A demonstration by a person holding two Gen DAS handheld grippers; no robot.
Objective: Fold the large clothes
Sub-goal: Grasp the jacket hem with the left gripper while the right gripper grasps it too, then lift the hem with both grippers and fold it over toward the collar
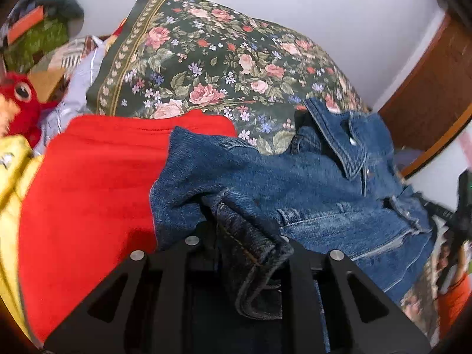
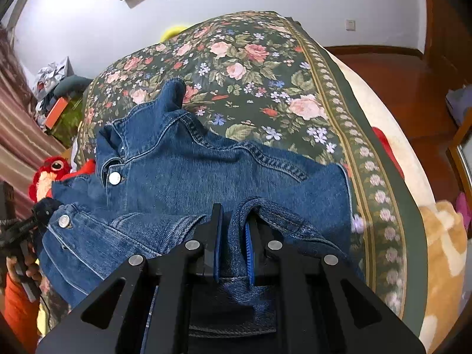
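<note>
Your right gripper [image 2: 233, 236] and left gripper [image 1: 244, 236] each pinching the denim jacket [image 2: 183, 171] on the floral bedspread [image 2: 265, 67].

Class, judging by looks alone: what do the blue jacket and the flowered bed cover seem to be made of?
Blue jacket: denim, likely cotton; faded indigo weave, contrast topstitching and shiny metal snap buttons show it.
Flowered bed cover: apparently a matte woven or printed textile, with roses on dark green and a patterned border; the fibre cannot be told.
</note>
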